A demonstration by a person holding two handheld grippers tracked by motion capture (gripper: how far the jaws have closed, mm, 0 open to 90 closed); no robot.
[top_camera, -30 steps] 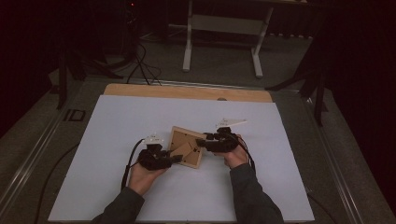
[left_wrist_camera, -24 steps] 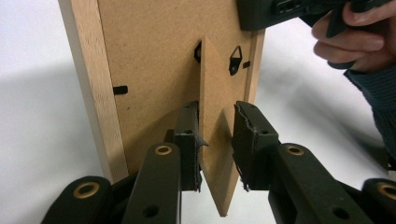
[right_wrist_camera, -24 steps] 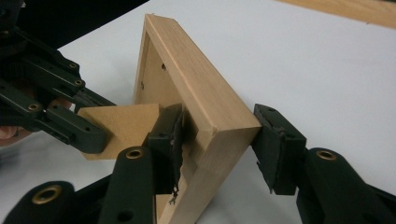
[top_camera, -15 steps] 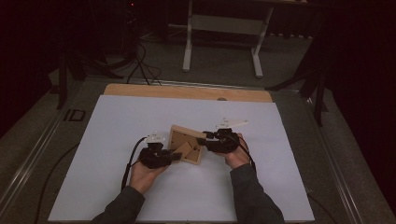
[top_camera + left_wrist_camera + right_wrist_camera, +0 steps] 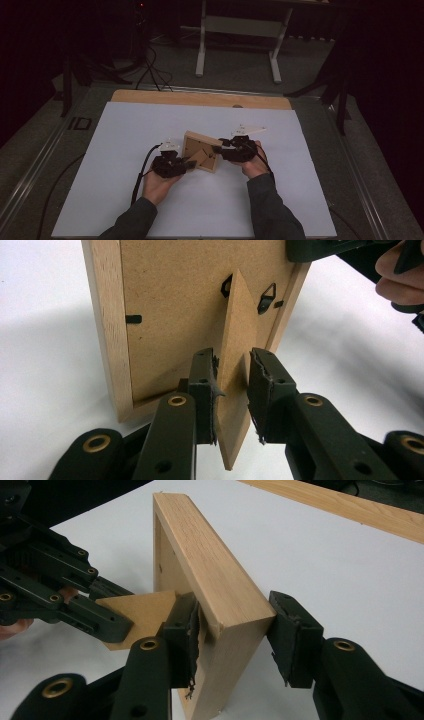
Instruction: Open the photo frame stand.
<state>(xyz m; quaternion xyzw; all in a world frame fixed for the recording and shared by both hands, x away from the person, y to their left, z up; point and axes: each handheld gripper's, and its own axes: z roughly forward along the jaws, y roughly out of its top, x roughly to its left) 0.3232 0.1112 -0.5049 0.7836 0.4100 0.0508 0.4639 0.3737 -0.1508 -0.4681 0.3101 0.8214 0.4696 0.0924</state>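
Observation:
A light wooden picture frame [image 5: 192, 145] stands on edge on the white table, its brown back panel [image 5: 170, 305] turned toward the person. A fibreboard easel stand [image 5: 237, 340] swings out from that back. My left gripper [image 5: 232, 385] is shut on the stand's lower part, one pad on each face; it sits left of the frame [image 5: 187, 162] in the high view. My right gripper [image 5: 232, 630] straddles the frame's side rail [image 5: 215, 575] near a corner and is shut on it. The right gripper view also has the stand [image 5: 140, 612] and the left gripper [image 5: 107, 625].
The white sheet [image 5: 125, 150] covers the table, with a wooden strip [image 5: 200, 98] along its far edge. Beyond the table a white-legged bench [image 5: 237, 25] and cables [image 5: 150, 65] lie on the dark floor. Both forearms come in from the bottom edge.
The frame has been tipped up from leaning back to nearly upright, and the stand now juts out from its back. Both hands stayed close beside it.

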